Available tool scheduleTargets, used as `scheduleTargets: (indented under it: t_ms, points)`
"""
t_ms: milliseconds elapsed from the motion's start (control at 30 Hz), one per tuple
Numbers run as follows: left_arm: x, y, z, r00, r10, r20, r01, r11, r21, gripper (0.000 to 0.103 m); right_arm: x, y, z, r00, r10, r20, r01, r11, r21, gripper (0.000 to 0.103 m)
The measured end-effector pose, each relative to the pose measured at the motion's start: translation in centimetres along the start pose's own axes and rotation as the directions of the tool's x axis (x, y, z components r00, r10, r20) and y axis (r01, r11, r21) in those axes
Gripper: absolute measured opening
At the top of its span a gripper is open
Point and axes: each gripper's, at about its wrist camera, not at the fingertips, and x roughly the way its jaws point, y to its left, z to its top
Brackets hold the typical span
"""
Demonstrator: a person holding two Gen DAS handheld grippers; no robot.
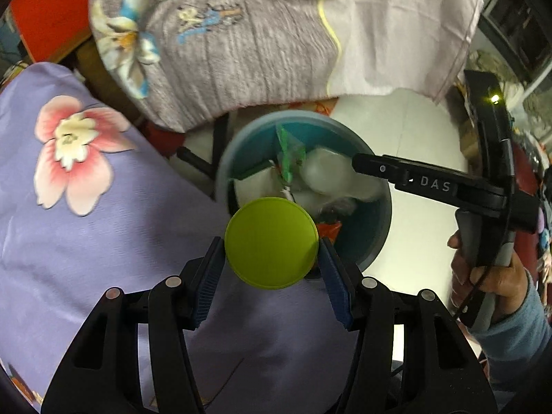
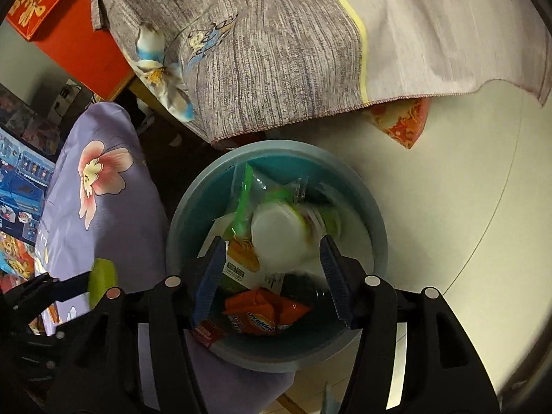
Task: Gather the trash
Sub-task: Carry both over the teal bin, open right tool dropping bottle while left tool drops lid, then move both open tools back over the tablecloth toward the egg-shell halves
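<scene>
A teal trash bin [image 1: 369, 234] stands on the pale floor and holds wrappers, white cups and an orange packet. My left gripper [image 1: 270, 260] is shut on a lime green round lid [image 1: 270, 241], held just over the bin's near rim. My right gripper [image 2: 270, 270] is open and empty above the bin [image 2: 193, 207]; a blurred white cup [image 2: 279, 238] lies in the bin below its fingers, with the orange packet [image 2: 265, 314] nearer. In the left wrist view the right gripper [image 1: 362, 165] reaches over the bin from the right. The green lid [image 2: 101, 283] shows at the left of the right wrist view.
A purple flowered cloth [image 1: 86, 207] covers furniture on the left of the bin. A grey flowered sheet [image 1: 241, 41] hangs over a bed behind it. A red box [image 2: 51, 0] stands at the far left. Pale floor [image 2: 448, 189] lies to the right.
</scene>
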Motion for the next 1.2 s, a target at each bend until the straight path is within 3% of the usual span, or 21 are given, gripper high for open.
scheduleTargets:
  t_ms: [233,533,600,700,867,933,1200]
  points:
    - [2.3,-1.9,0.7,0.999,0.004,-0.049,-0.003,1.000,0.030,0.056,-1.1,-1.3,-0.4,1.000,0.016,0.010,-0.016,0.999,0.029,0.066]
    - [5.2,-4.1,1.7,0.995,0.007,-0.099,-0.001,0.998,0.058,0.057,-1.9,-3.1,-1.1,1.000,0.006,0.008,-0.006,0.997,0.078,0.069]
    - [5.3,-4.1,1.8,0.995,0.000,-0.100,0.004,0.999,0.047,0.061,-2.0,-3.2,-1.3,1.000,0.004,0.005,-0.004,0.997,0.081,0.069]
    - [4.9,-3.6,1.8,0.996,0.011,-0.089,-0.009,1.000,0.023,0.074,-2.0,-3.2,-1.4,1.000,0.002,0.004,-0.003,0.996,0.084,0.070]
    - [3.6,-2.1,1.6,0.998,0.013,-0.067,-0.014,1.000,-0.016,0.075,-2.1,-2.7,-1.3,1.000,0.015,0.004,-0.015,0.995,0.099,0.073]
    - [2.9,-1.5,1.3,0.999,0.018,-0.051,-0.020,0.999,-0.032,0.084,-2.3,-2.3,-1.4,1.000,0.019,0.003,-0.019,0.995,0.098,0.073]
    - [0.1,0.0,-0.8,1.000,0.017,-0.017,-0.018,0.997,-0.078,0.088,-3.7,0.7,-2.1,1.000,0.027,0.011,-0.027,0.997,0.073,0.076]
